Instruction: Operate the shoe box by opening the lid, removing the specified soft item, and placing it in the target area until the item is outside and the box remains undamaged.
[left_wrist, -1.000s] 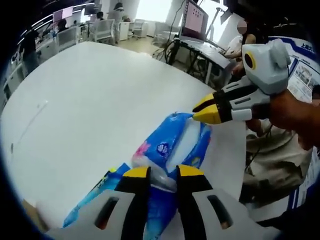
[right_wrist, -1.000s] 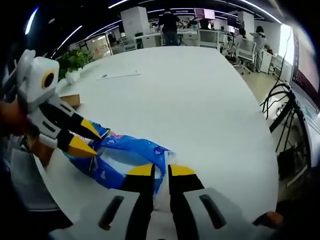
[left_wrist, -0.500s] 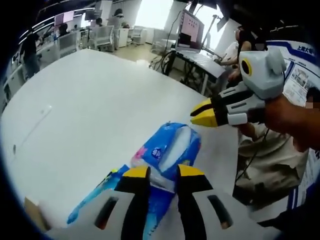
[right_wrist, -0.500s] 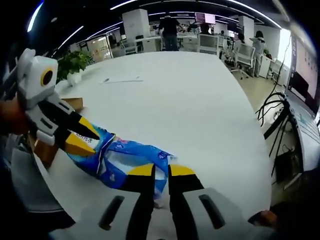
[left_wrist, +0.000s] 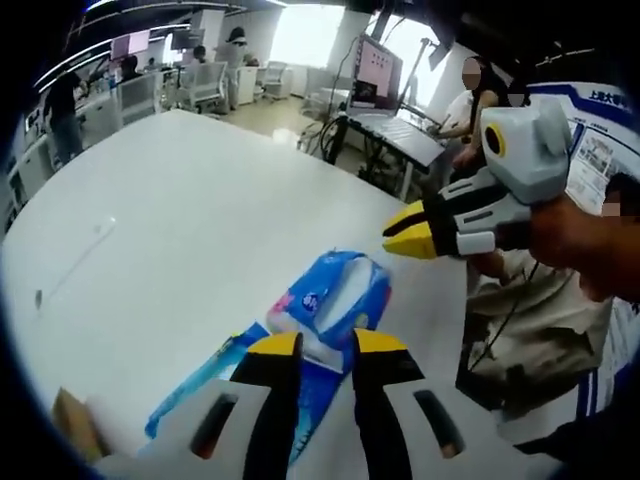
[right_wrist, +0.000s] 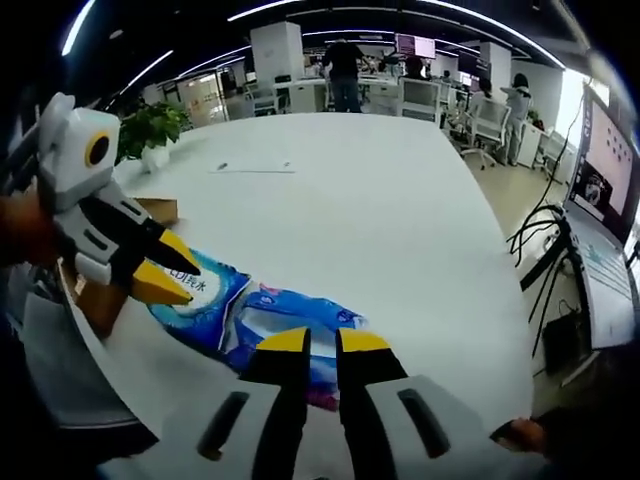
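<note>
The blue pack (right_wrist: 262, 312) lies on the white worktop (right_wrist: 380, 220), both hand-held grippers (left_wrist: 325, 345) (right_wrist: 310, 342) nearly closed and empty above it, so placing looks done; next, withdraw.

a potted plant (right_wrist: 150, 125) stands at the white table's (right_wrist: 380, 200) far edge, office chairs (left_wrist: 205, 75) beyond.

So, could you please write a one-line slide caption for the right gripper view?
Two yellow-tipped grippers, right and left, hover over a blue plastic tissue pack lying on the white table.
</note>
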